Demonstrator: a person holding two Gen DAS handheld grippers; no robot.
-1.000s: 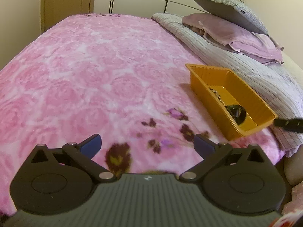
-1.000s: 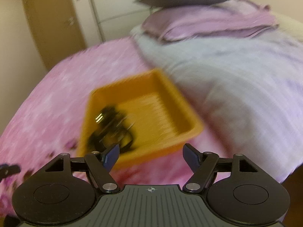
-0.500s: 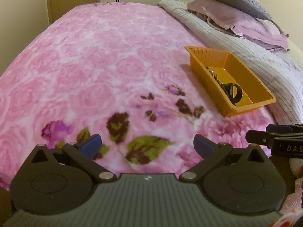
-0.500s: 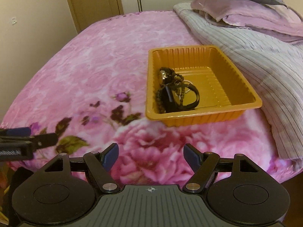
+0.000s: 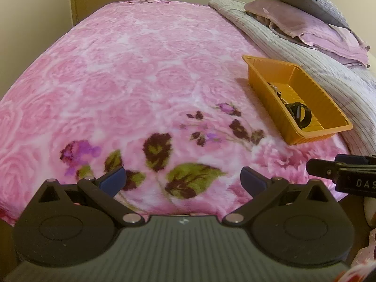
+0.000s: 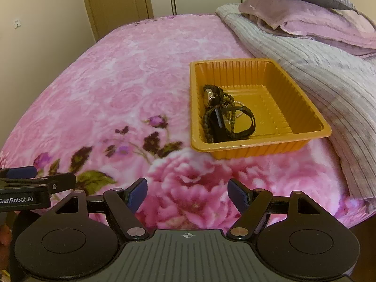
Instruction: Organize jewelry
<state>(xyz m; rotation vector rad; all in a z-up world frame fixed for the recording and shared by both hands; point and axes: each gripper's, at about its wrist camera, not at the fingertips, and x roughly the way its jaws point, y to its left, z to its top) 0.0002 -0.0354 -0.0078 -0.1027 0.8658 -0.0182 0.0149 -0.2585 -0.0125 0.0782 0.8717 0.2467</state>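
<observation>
Pink floral bedspread (image 6: 131, 75) carries no loose pieces that show; the orange tray (image 6: 312, 115) beside the striped quilt (image 6: 329, 82) already holds the jewelry (image 6: 223, 115), a tangle of watch, beads and straps, so the gathering looks done. Both tools hover low at the bed's near edge, level: left gripper (image 5: 183, 179) and right gripper (image 6: 187, 193), fingers spread, holding nothing.

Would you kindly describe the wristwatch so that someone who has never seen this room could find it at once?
On the pink rose-patterned blanket covering the bed, beside the grey striped quilt, sits an orange ribbed plastic tray. A dark tangle of jewelry lies at the tray's left side, and the black-strapped wristwatch is at the far end of it. Only it has a round metal-rimmed face; its neighbours are a dark beaded strand and bands.
</observation>
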